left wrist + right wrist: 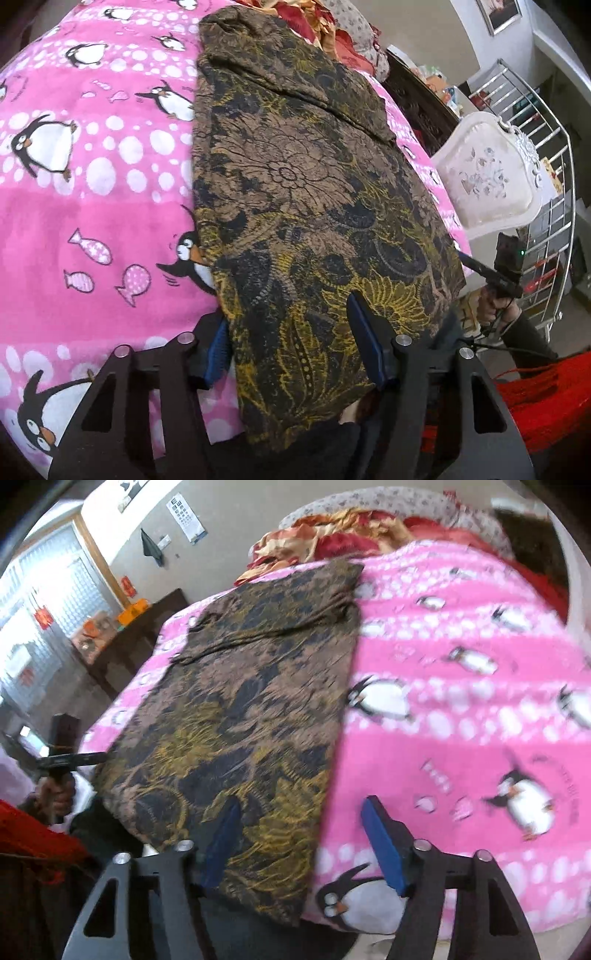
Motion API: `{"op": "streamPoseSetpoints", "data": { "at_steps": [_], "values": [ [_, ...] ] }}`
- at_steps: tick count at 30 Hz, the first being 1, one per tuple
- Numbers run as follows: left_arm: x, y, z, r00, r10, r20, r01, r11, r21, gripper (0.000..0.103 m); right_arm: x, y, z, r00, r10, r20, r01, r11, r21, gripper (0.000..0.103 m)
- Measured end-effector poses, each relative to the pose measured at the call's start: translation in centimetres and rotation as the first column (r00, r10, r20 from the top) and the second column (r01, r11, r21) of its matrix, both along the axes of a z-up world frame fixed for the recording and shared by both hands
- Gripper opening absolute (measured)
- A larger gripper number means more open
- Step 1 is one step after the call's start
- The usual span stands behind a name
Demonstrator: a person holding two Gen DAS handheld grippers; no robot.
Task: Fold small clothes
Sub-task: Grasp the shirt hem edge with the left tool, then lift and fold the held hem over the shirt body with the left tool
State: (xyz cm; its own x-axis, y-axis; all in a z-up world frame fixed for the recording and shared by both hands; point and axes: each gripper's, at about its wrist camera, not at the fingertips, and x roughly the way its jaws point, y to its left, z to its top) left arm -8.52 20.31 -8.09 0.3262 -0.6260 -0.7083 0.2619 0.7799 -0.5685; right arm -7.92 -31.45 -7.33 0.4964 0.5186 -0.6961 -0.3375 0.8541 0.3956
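On pink blanket [92, 229], patterned garment [303, 206], near hem seemingly cropped.

Pink blanket [461, 709] beside my brown garment [251, 701] lies flat and bare: free passage there. Far end blocked by heaped bedding [332, 535]. On the garment's other side, white chair [491, 177] and metal rack [554, 221] crowd the bed edge.

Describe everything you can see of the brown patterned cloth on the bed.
The brown patterned cloth is a thin fabric with black and yellow floral print. It lies mostly flat in a long strip on the pink penguin blanket, with creases at its far end. Its near edge hangs over the bedside, between the open fingers of both the left gripper and the right gripper.
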Motion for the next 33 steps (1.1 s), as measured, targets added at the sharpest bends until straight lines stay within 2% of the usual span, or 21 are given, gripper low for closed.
{"op": "streamPoseSetpoints", "data": {
  "at_steps": [1,3,6,7,11,13,15,18,19,20,21,23,28,33],
  "values": [
    [0.0,0.3,-0.1,1.000,0.013,-0.007,-0.013,1.000,-0.017,0.057,0.0,0.1,-0.1,0.999,0.032,-0.010,-0.032,0.998,0.048,0.064],
    [-0.3,0.5,-0.1,1.000,0.026,-0.010,-0.026,0.999,-0.026,0.057,0.3,0.0,-0.6,0.995,0.093,-0.041,-0.087,0.986,0.143,0.057],
    [-0.5,0.4,0.0,0.999,0.035,-0.003,-0.035,0.999,-0.016,0.057,0.8,-1.5,-1.7,0.993,0.093,-0.074,-0.071,0.963,0.260,0.050],
    [-0.5,0.2,0.0,0.999,0.037,0.000,-0.037,0.999,-0.007,0.057,1.0,-2.1,-2.2,0.991,0.099,-0.087,-0.065,0.942,0.328,0.050],
    [-0.5,0.1,0.1,0.999,0.035,0.001,-0.035,0.999,0.004,0.057,0.7,-2.5,-2.6,0.986,0.137,-0.100,-0.093,0.929,0.357,0.040],
    [-0.5,0.0,0.1,0.999,0.037,0.001,-0.037,0.999,0.003,0.057,0.6,-3.1,-2.9,0.986,0.125,-0.113,-0.077,0.929,0.361,0.030],
    [-0.4,0.0,0.1,0.999,0.044,0.002,-0.044,0.999,-0.003,0.057,0.8,-2.8,-3.2,0.985,0.121,-0.120,-0.065,0.918,0.392,0.029],
    [-0.3,-0.1,0.3,0.998,0.057,-0.001,-0.057,0.998,-0.009,0.056,1.5,-1.3,-3.0,0.985,0.140,-0.097,-0.096,0.926,0.366,0.027],
    [-0.4,-0.2,0.5,0.998,0.061,0.009,-0.061,0.998,0.004,0.042,1.6,-1.1,-2.8,0.986,0.140,-0.087,-0.103,0.933,0.345,0.023],
    [-0.5,-0.2,0.6,0.998,0.063,0.012,-0.063,0.998,0.011,0.021,1.7,-1.2,-2.6,0.987,0.141,-0.083,-0.105,0.936,0.336,0.013],
    [-0.5,-0.1,0.6,0.997,0.074,0.009,-0.075,0.997,0.024,0.012,1.6,-1.2,-2.6,0.987,0.137,-0.082,-0.104,0.940,0.326,0.007],
    [-0.7,0.5,0.6,0.995,0.103,0.009,-0.103,0.994,0.025,0.004,1.1,-1.5,-2.2,0.990,0.127,-0.058,-0.102,0.944,0.314,0.005],
    [-2.1,1.1,2.9,0.988,0.129,0.087,-0.127,0.992,-0.025,0.003,-0.6,-2.4,0.8,0.996,0.055,0.067,-0.078,0.910,0.408,0.003],
    [-4.0,1.7,5.7,0.979,0.123,0.160,-0.113,0.991,-0.067,0.002,-2.4,-2.3,4.6,0.983,0.016,0.182,-0.101,0.877,0.469,0.003]
  ]
}}
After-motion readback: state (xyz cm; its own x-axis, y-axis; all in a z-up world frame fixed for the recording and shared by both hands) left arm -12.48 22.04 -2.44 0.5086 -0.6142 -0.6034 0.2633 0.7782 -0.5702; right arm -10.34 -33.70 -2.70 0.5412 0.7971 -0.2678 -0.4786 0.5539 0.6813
